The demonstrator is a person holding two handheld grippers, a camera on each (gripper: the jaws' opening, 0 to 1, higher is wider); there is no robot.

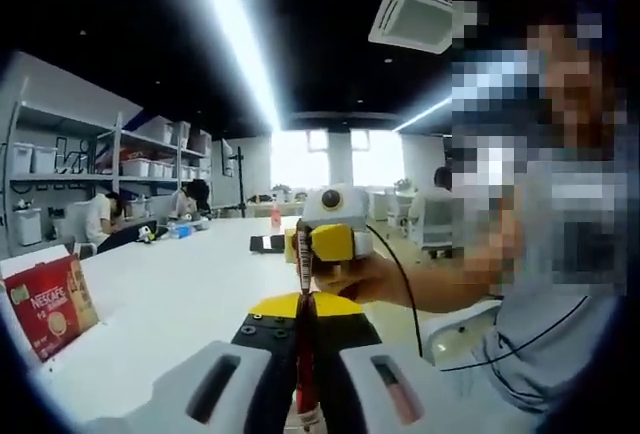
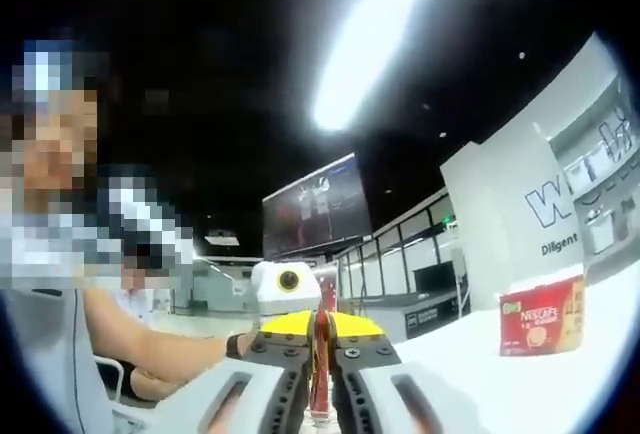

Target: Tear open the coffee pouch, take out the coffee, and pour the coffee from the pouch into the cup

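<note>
White table under me, red Nescafe box off aside; my left gripper and right gripper both clamp tight on the coffee pouch.

Left gripper & right gripper: jaws closed, face to face, held up close together; hand grips right one.

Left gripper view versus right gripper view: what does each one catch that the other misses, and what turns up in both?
Left only: shelves with white bins, and people seated at the far end of the table. Right only: a big dark screen and a white wall with lettering. Both: a red pouch pinched between the two tools, left tool and right tool, plus the red Nescafe box.
</note>
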